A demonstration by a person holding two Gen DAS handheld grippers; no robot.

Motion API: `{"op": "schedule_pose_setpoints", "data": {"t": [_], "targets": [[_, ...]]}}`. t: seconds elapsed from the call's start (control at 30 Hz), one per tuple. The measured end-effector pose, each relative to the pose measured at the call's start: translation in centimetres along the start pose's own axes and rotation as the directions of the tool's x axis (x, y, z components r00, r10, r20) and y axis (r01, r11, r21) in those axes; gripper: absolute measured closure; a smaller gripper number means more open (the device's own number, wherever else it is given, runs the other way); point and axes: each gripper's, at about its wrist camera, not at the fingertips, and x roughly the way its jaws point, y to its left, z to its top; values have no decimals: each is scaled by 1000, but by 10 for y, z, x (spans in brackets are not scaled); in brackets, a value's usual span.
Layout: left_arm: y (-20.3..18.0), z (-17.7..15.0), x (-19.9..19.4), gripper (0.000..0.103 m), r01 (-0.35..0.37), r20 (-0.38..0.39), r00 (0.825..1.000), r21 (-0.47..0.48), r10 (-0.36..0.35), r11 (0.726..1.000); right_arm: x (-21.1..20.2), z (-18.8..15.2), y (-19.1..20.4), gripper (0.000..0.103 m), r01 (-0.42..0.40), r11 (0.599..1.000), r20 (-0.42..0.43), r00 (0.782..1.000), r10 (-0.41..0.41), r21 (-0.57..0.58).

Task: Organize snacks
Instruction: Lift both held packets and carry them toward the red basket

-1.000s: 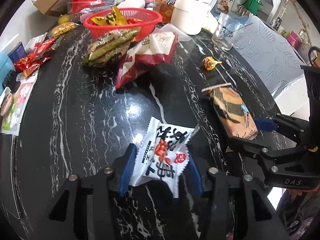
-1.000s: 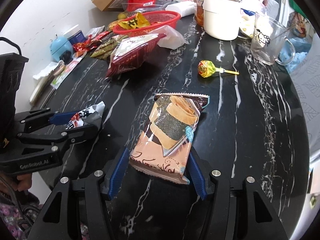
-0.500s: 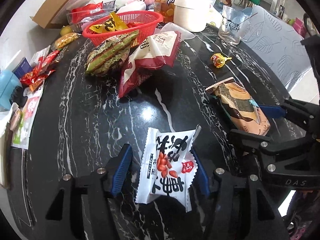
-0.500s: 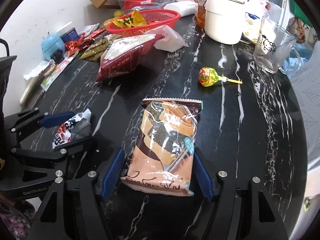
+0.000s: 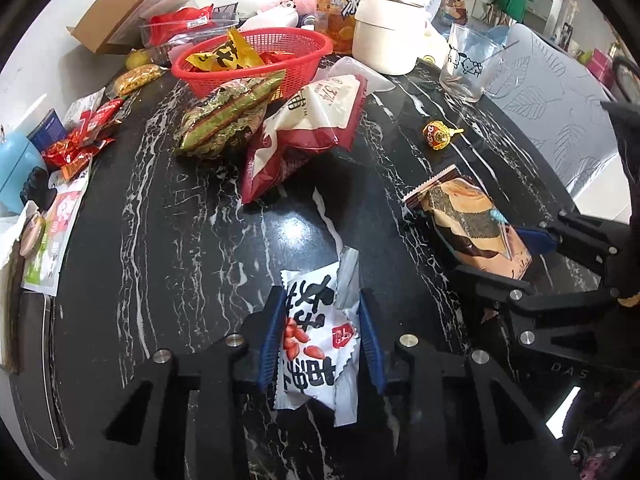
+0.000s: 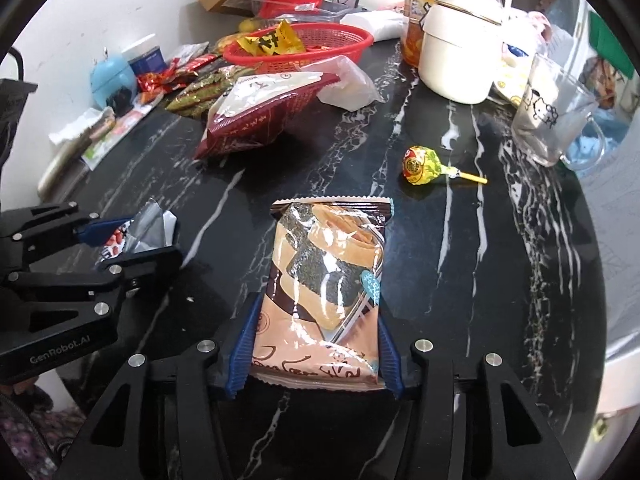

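clearly, both tools were busy with one packet each. the left gripper [image 5: 320, 344] was closed tight on a small white peanut packet [image 5: 318, 336], which was squeezed between the blue pads so that its foil top folded up; i think the pinch at the packet's middle was to lift it without slipping. the right gripper [image 6: 314, 350] had its jaws closing around the near end of a long seaweed roll packet [image 6: 324, 292], and the pads looked to be touching its two sides, while the far end of the packet lay on the black marble table [image 6: 460, 280]. the two grippers were near each other, side by side, at the near part of the table. the red basket [image 5: 256, 60], probably the place for the snacks, stood at the far side and already held a yellow packet [image 5: 228, 56]. between the grippers and the basket lay a big dark red bag [image 5: 304, 136] and a green striped bag [image 5: 224, 124], both against the basket's front, so they could stand in the way. a lollipop [image 6: 424, 164], a glass mug [image 6: 552, 120] and a white pot [image 6: 460, 52] were more to the right, apart from that way.
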Motion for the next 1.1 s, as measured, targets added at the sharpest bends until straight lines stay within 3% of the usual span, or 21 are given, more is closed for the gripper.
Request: {"op": "schedule_pose_setpoints", "data": {"t": [0.27,1.1], "targets": [[4,-2,-5,69,50,8,999,-17,-50,999,-10,-2,6,51,-47,999,10,999,47,1],[20,20,-49,69,42,129,991,-38,-37,998,-37,22,29,51,-146,986,79,985,152,-83]]}}
